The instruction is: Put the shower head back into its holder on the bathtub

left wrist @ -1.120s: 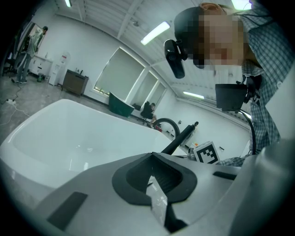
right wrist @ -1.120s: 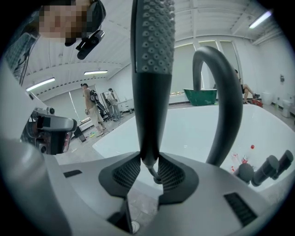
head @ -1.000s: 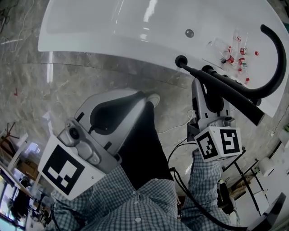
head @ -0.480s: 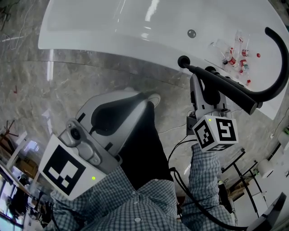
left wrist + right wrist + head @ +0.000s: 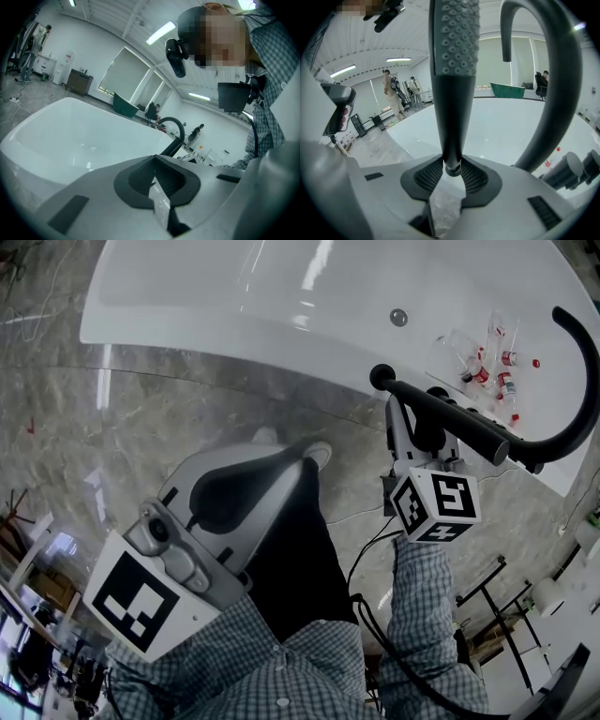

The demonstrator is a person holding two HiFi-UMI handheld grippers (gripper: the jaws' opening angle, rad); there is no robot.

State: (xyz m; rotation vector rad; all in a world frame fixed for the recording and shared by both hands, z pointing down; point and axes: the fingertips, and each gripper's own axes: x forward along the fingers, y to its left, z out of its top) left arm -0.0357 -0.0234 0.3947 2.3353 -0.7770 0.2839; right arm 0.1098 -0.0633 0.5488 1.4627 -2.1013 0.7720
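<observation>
The black stick-shaped shower head [image 5: 469, 426] slants over the rim of the white bathtub [image 5: 234, 306]. My right gripper [image 5: 405, 409] is shut on its lower end. In the right gripper view the shower head [image 5: 453, 84] rises straight up from the right gripper [image 5: 452, 171], its nozzle dots facing me. Its narrow end lies beside a black round holder [image 5: 380, 377] on the tub rim; whether they touch I cannot tell. My left gripper [image 5: 314, 451] hangs over the marble floor short of the tub, shut, with nothing between its pads [image 5: 140, 183].
A tall black curved faucet [image 5: 583, 381] arches over the rim right of the shower head, and it is close beside it [image 5: 562, 93]. Black knobs [image 5: 433, 390] and several small red-capped bottles [image 5: 487, 362] sit on the rim. The person's dark trouser leg [image 5: 300, 549] stands between the grippers.
My right gripper has moved up and a little left toward the tub rim, carrying the shower head with it. The left gripper has barely shifted.
</observation>
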